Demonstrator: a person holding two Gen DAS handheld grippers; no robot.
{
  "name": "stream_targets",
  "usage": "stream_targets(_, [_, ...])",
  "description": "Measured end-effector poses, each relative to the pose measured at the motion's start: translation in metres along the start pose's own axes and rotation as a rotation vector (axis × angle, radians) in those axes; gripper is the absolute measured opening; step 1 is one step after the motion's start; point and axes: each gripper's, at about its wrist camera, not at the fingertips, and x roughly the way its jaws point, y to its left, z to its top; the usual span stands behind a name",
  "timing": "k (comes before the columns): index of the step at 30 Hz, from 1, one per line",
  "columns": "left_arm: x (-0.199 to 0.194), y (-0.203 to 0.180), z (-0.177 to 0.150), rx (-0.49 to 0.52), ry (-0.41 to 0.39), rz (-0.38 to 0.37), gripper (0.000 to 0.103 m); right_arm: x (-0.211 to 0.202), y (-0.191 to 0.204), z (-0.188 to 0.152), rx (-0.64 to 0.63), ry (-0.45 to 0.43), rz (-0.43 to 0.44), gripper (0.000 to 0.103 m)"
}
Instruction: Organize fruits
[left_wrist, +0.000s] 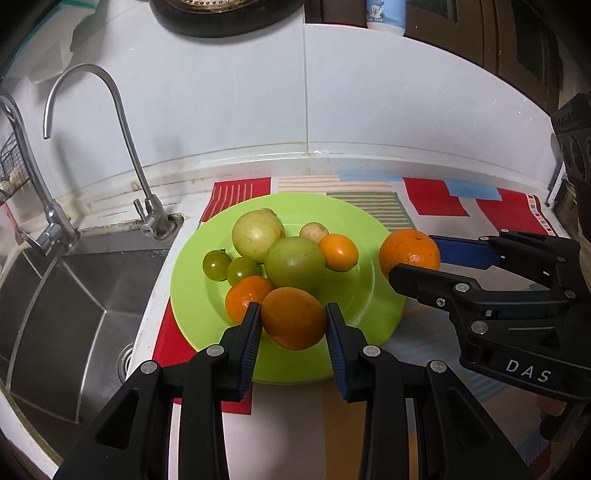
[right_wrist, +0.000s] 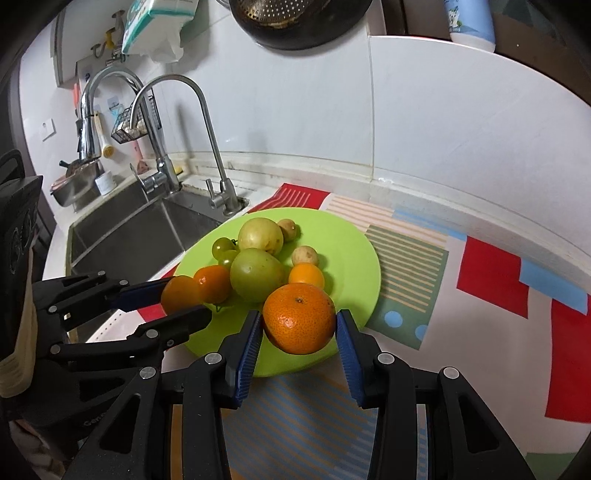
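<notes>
I'm gripping one orange (left_wrist: 293, 318) in my left fingers (left_wrist: 255, 334), another orange (right_wrist: 299, 318) in my right fingers (right_wrist: 251, 341), bringing both over the green plate (left_wrist: 376, 291) to join the pile.

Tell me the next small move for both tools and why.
Probably lower both a little and set the fruit down. The left tool is shut on a smooth orange over the near side of the green plate, and the right tool is shut on a dimpled orange over its near rim. The other fruit lies further in, so those near spots look free.
</notes>
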Motion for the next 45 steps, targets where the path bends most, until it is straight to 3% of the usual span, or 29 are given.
stream_targets(8, [0.010, 0.003, 0.002, 0.011, 0.005, -0.007, 0.035, 0.016, -0.002, 0.000, 0.009, 0.021, 0.002, 0.042])
stream_targets(12, [0.008, 0.006, 0.004, 0.001, -0.007, 0.013, 0.047, 0.020, -0.002, 0.001, 0.015, 0.029, 0.009, 0.042])
stream_targets(19, [-0.012, 0.011, 0.003, -0.019, -0.034, 0.054, 0.054, 0.005, -0.003, -0.002, 0.041, -0.005, -0.038, 0.050])
stream_targets(25, [-0.034, 0.009, 0.003, -0.011, -0.073, 0.064, 0.066, -0.026, -0.002, -0.010, 0.092, -0.049, -0.135, 0.067])
stream_targets(31, [-0.057, 0.009, 0.002, 0.014, -0.127, 0.043, 0.080, -0.061, 0.002, -0.023, 0.187, -0.094, -0.249, 0.076])
stream_targets(33, [-0.065, 0.008, 0.000, 0.032, -0.146, 0.034, 0.087, -0.071, 0.005, -0.028, 0.209, -0.109, -0.284, 0.077])
stream_targets(40, [-0.088, 0.003, -0.014, 0.096, -0.181, -0.047, 0.091, -0.107, 0.024, -0.050, 0.266, -0.148, -0.414, 0.083])
stream_targets(45, [-0.108, 0.000, -0.021, 0.114, -0.213, -0.064, 0.095, -0.130, 0.036, -0.064, 0.305, -0.173, -0.472, 0.083])
